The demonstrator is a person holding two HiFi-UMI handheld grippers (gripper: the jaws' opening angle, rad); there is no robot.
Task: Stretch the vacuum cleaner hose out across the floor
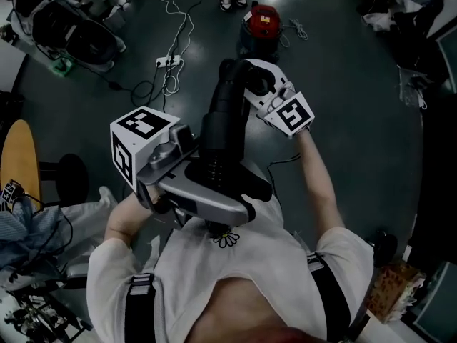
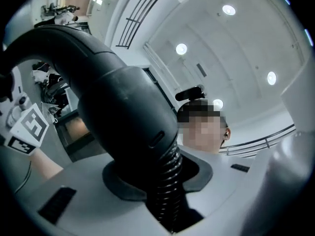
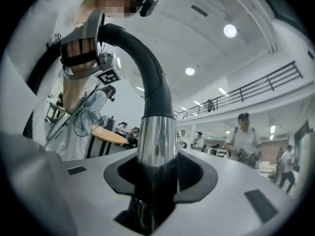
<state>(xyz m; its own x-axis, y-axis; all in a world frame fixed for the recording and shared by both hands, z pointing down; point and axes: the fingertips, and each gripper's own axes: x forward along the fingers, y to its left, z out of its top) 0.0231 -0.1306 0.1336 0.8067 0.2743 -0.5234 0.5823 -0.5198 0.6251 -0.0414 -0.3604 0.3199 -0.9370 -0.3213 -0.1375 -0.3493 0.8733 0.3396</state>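
Your left claw [image 1: 227,204] is clamped nearly closed on the ribbed hose [image 2: 170,181] just under its curved handle [image 1: 227,113]. Your right claw [image 1: 251,84] is shut tight on the handle's chrome tube [image 3: 156,141], all held at chest height, well above the floor [image 1: 343,84]. That chrome looks slick and may slide out under a hard pull, and tugging could drag the red vacuum cleaner [image 1: 263,23] into the cables [image 1: 170,61] near it.

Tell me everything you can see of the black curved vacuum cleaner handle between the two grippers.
The black curved plastic handle is matte and smooth, bent like an elbow, held in the air before the person. One end joins a black ribbed hose, on which the left gripper is shut. The other end joins a shiny chrome tube, on which the right gripper is shut.
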